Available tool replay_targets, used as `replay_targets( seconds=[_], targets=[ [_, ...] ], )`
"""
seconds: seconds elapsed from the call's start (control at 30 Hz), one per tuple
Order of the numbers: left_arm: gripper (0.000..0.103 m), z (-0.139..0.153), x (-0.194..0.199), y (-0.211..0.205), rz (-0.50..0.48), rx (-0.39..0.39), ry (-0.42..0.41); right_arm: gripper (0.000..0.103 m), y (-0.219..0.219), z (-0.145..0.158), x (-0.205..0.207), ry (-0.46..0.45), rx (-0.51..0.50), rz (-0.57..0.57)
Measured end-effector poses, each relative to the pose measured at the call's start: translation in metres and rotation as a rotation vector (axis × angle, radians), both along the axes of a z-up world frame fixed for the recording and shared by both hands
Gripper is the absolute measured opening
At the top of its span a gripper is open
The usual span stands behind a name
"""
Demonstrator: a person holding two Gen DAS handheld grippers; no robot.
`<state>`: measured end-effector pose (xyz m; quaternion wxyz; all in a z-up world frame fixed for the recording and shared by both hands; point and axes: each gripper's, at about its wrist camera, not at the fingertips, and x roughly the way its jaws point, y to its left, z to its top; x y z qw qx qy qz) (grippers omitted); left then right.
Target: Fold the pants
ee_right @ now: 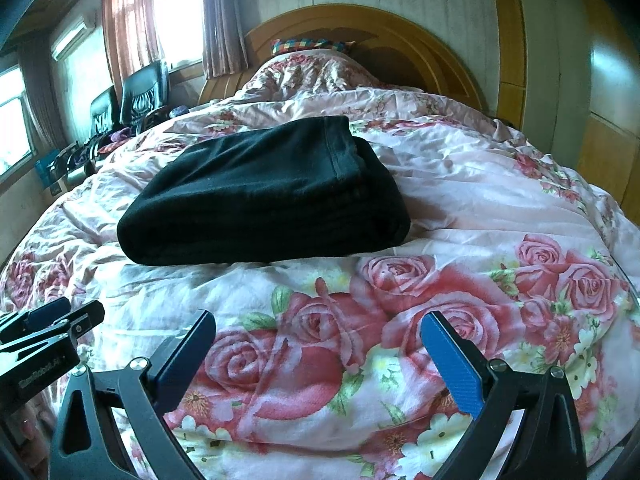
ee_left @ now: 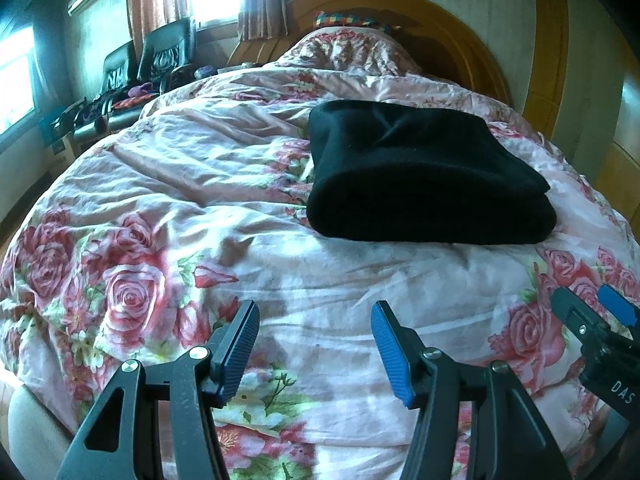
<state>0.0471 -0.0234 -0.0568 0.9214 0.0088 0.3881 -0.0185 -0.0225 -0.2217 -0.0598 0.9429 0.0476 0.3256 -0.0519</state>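
The black pants (ee_left: 424, 176) lie folded into a thick rectangular bundle on the floral bedspread (ee_left: 200, 208); they also show in the right wrist view (ee_right: 264, 196). My left gripper (ee_left: 316, 320) is open and empty, held over the bedspread short of the bundle's near edge. My right gripper (ee_right: 320, 332) is open and empty, also short of the bundle and to its right. The right gripper shows at the right edge of the left wrist view (ee_left: 592, 312). The left gripper shows at the left edge of the right wrist view (ee_right: 52, 316).
A wooden headboard (ee_right: 400, 36) and a rumpled floral pillow (ee_right: 312, 72) stand at the far end of the bed. Black chairs (ee_right: 132, 96) with clutter line the left side under curtained windows. A wooden wardrobe (ee_right: 608, 128) stands to the right.
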Motion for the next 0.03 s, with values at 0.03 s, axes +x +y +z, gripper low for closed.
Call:
replay_targets(
  seconds=[0.03],
  targets=[
    [0.059, -0.001, 0.0007, 0.0003, 0.003, 0.002, 0.005, 0.103, -0.0001, -0.0002, 0.0001, 0.001, 0.0, 0.0]
  ],
)
